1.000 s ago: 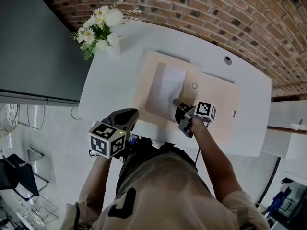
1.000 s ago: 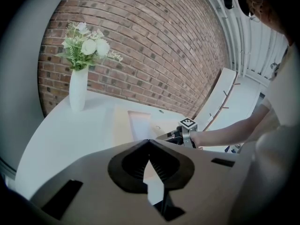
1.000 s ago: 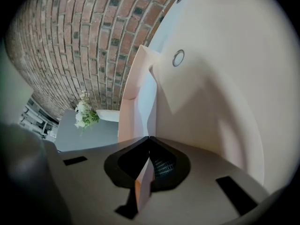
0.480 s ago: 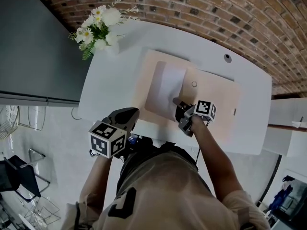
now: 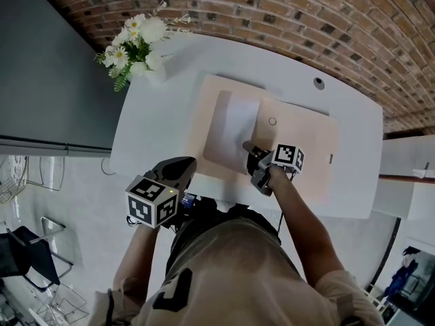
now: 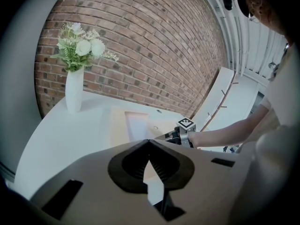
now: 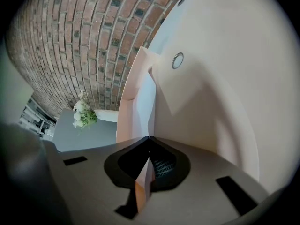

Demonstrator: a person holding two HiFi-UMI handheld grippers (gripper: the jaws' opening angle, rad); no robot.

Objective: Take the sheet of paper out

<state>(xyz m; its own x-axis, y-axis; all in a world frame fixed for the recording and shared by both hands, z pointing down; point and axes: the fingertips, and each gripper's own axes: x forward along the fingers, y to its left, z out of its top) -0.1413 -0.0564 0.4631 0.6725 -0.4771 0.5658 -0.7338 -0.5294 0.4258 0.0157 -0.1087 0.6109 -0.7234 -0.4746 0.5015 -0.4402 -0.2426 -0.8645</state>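
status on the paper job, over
Right gripper shut on folder flap edge. Left gripper shut, empty, held off the table. Sheet of paper not out, lies part under the flap.

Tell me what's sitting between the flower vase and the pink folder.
Nothing: only bare white table lies between the vase and the folder. The head view and the left gripper view both show it.

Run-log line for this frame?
right gripper: shut on flap | sheet: inside folder, not out | left gripper: shut, empty
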